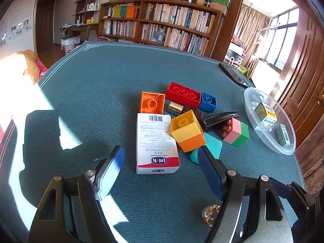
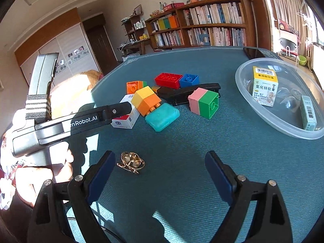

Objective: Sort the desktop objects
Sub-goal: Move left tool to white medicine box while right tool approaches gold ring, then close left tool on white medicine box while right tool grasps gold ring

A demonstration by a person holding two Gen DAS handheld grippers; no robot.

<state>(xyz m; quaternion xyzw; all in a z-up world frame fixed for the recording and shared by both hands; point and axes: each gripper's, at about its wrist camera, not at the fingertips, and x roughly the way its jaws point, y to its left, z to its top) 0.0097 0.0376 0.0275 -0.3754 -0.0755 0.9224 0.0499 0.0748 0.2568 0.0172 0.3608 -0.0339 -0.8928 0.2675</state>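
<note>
On the teal table (image 1: 101, 81), a white box (image 1: 156, 141) lies just ahead between the wide, empty left claw (image 1: 162, 160).

- Ribbed, matt teal cloth on the table (image 2: 182, 182).
- Glossy moulded plastic: red brick (image 2: 168, 80), blue brick (image 2: 189, 80), pink-and-green block (image 2: 203, 103).
- Clear, smooth plastic bowl (image 2: 269, 124).
- Printed cardboard, slight sheen: white box (image 1: 156, 141).
- Shiny gold metal clip (image 2: 131, 162).
- Smooth, matt teal case (image 2: 162, 117).
- Varnished wood bookshelf (image 2: 214, 25).
</note>
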